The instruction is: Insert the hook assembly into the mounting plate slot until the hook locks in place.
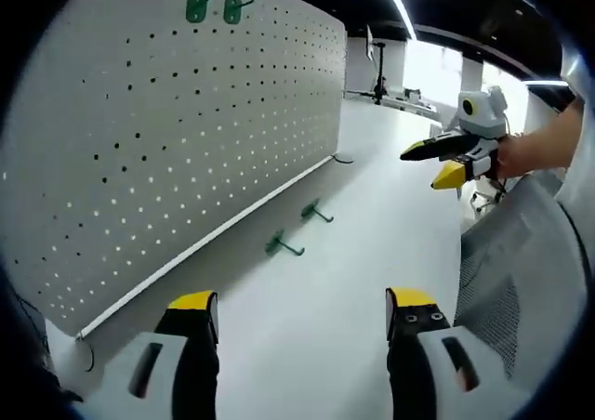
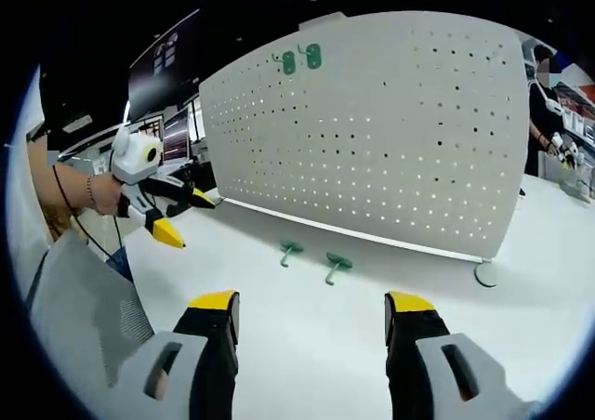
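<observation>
Lying flat on white table (image 1: 372, 197): two green hooks, nearer hook (image 1: 282, 245) and farther hook (image 1: 314, 213), both ahead of left gripper (image 1: 304, 313) and a bit left of its centreline, near pegboard foot. Same pair in right gripper view, left hook (image 2: 291, 250) and right hook (image 2: 336, 265), straight ahead of right gripper (image 2: 310, 318), just beside each other, not touching.

Probably light, stiff, small; flat backplate w/ thin prong sticking out. Prob. slick coating, so apt to skid or pivot on smooth tabletop if nudged. Best grip by guess: across flat plate, prong left free, so back tabs stay exposed for slot.

Left gripper wide apart, nothing between jaws. Right gripper same, wide, empty; seen also from left gripper view (image 1: 453, 160), held up off table well to right, jaws apart there too.

Pegboard (image 1: 186, 141) upright, white, w/ two green hooks already mounted near top (image 1: 216, 8). Target holes not identifiable.

Mesh chair back (image 1: 521, 271) to right of left gripper.
</observation>
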{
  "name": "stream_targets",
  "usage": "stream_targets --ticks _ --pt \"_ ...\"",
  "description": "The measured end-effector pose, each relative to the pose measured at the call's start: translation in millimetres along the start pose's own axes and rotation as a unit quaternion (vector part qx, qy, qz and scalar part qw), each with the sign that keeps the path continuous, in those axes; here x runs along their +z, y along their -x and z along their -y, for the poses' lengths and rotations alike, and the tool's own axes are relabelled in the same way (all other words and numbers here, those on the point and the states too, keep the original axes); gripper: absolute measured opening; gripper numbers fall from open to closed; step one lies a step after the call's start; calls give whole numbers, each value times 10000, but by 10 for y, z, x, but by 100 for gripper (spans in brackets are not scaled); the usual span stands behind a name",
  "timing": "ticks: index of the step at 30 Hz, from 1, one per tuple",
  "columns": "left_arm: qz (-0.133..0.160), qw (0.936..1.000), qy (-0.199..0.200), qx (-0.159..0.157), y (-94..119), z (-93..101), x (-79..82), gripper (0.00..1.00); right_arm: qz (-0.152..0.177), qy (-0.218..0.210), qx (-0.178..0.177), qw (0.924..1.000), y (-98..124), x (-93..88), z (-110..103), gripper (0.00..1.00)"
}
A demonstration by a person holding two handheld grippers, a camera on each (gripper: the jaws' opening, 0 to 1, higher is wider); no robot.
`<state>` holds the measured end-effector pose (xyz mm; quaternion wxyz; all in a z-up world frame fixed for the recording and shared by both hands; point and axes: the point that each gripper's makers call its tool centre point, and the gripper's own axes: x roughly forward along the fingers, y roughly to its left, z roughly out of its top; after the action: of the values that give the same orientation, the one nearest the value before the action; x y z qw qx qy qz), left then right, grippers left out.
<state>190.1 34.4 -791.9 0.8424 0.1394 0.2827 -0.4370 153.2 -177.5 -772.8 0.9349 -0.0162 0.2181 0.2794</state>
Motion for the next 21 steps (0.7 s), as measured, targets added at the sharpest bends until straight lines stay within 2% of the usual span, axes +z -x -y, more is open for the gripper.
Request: stream_targets --ticks 5,12,16,21 --pt "-220 9991 -349 -117 -63 -49 -6 75 -9 -17 10 10000 -4 -9 8 61" --pt "-385 9975 -517 -300 -132 -114 2 75 6 -49 42 10000 -20 6 6 61" --pt "-573 9950 -664 -484 -185 -140 -33 75 5 -49 56 10000 -28 8 5 61" --pt "-719 9930 -779 -516 -250 -246 -80 75 -5 -63 63 10000 -20 4 -16 61"
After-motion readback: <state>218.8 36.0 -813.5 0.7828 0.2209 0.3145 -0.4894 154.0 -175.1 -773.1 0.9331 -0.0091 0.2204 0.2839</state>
